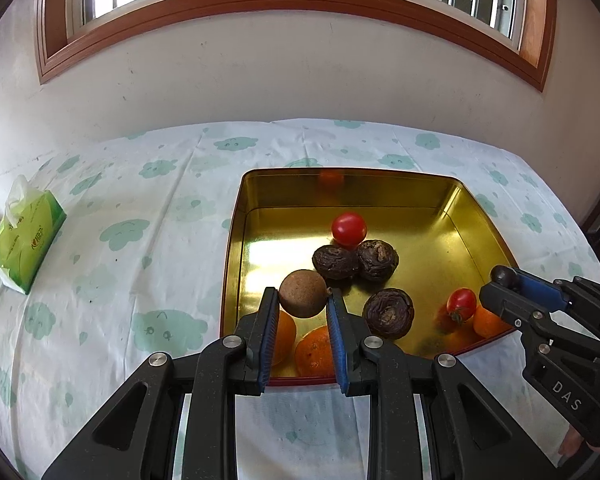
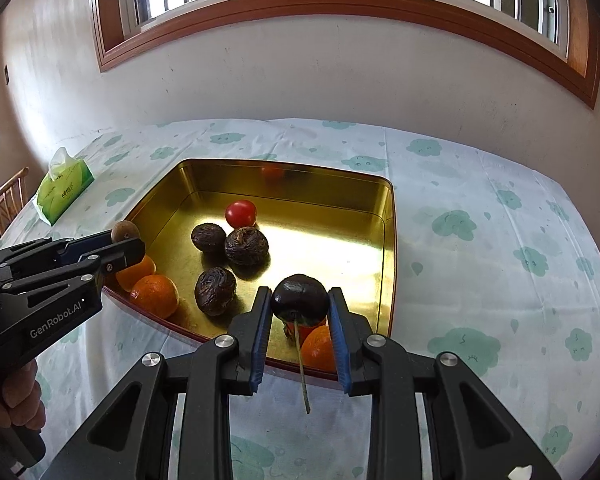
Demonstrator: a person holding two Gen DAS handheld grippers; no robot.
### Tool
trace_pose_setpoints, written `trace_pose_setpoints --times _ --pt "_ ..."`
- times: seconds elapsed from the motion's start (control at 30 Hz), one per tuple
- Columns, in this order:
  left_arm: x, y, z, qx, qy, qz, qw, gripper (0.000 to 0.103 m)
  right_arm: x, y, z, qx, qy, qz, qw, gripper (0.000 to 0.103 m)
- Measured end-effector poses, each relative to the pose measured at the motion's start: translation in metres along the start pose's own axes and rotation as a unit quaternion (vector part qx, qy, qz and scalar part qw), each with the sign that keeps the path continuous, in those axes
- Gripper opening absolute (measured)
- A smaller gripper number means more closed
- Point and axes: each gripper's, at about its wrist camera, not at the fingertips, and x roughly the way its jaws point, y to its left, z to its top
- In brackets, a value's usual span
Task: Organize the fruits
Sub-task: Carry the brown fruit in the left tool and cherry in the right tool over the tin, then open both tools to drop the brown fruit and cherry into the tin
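Left wrist view: three wrinkled dark fruits [image 1: 336,262], two tomatoes [image 1: 349,229], in gold tray [image 1: 440,200].

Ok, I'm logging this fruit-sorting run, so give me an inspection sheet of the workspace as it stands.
Surface: table under a cloud-print cloth.
Job's things: gold tray holding three wrinkled dark fruits, two cherry tomatoes and three oranges.
Clutter: green tissue pack on the table's left part.
Grippers: left claw shut on a brown round fruit above the tray's near left corner; right claw shut on a dark stemmed fruit above the tray's near edge.
Cables: nothing seen.
Surroundings: white wall, wood-framed window, wooden chair at the left.
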Motion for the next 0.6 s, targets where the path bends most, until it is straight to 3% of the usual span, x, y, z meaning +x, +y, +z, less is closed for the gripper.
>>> trace_pose_setpoints --times 0.6 --pt "0.021 -0.005 -0.003 0.022 0.011 0.024 0.9994 0.025 0.026 -0.003 -0.001 0.006 0.018 -0.008 1.000 0.026"
